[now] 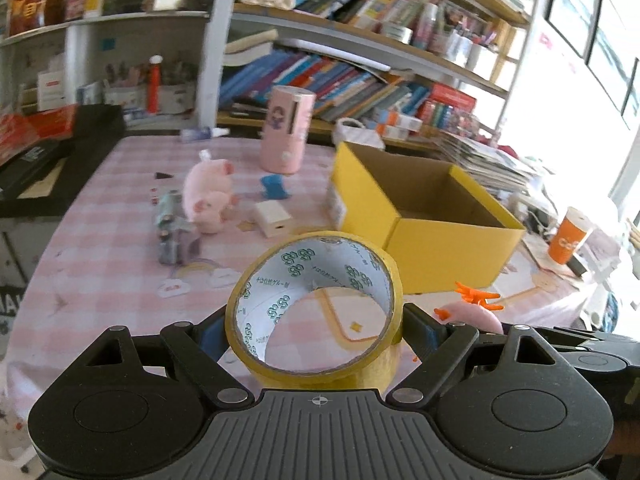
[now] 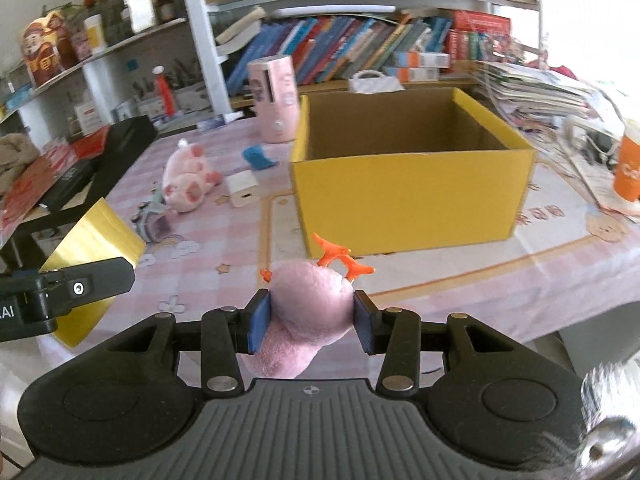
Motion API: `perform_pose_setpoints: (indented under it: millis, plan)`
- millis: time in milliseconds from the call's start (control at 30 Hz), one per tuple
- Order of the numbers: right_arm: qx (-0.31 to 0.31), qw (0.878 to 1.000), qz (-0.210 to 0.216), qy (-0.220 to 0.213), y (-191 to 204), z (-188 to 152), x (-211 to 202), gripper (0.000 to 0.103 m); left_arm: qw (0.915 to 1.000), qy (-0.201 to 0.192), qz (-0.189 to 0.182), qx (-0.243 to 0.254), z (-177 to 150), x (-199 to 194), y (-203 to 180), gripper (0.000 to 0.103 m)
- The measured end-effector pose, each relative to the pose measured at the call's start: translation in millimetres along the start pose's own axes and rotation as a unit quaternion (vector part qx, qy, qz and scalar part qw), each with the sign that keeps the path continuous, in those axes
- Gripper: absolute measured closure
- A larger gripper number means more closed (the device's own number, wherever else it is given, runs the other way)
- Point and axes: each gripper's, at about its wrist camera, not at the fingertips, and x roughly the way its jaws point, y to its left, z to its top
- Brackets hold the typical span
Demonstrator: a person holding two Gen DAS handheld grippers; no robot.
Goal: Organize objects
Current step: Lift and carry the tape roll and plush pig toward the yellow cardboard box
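Note:
My left gripper point(image 1: 314, 330) is shut on a wide roll of yellow tape point(image 1: 316, 308), its blue pads pressing both sides, above the pink checked tablecloth point(image 1: 100, 280). The roll's yellow side point(image 2: 94, 256) also shows at the left of the right wrist view. My right gripper point(image 2: 312, 322) is shut on a pink plush toy with orange feet point(image 2: 310, 304); that toy point(image 1: 474, 314) peeks in at the right of the left wrist view. An open yellow cardboard box point(image 2: 408, 188) stands ahead, nothing visible inside; the same box point(image 1: 424, 220) lies ahead to the right of the tape.
On the cloth lie a pink pig plush point(image 1: 208, 196), a small white box point(image 1: 274, 218), a blue piece point(image 1: 274, 186), a grey-green toy point(image 1: 172, 228) and a pink cylinder point(image 1: 286, 128). An orange cup point(image 2: 628, 170) stands right. Black boxes point(image 2: 100, 160) sit left, bookshelves point(image 1: 360, 72) behind.

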Motion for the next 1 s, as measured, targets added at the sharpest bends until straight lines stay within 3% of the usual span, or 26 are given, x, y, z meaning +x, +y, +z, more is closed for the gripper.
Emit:
perform_pose_setpoints:
  millis: [500,1000]
  plan:
    - [0.071,0.995,-0.074,-0.014,-59,-13,-25,0.062,0.9949,0.02,-0.073,0.067,5,30,-58,0.015]
    - [0.073,0.994,-0.08,-0.011,-74,-8,-25,0.062,0.9945,0.017,-0.076,0.07,11,37,-67,0.015]
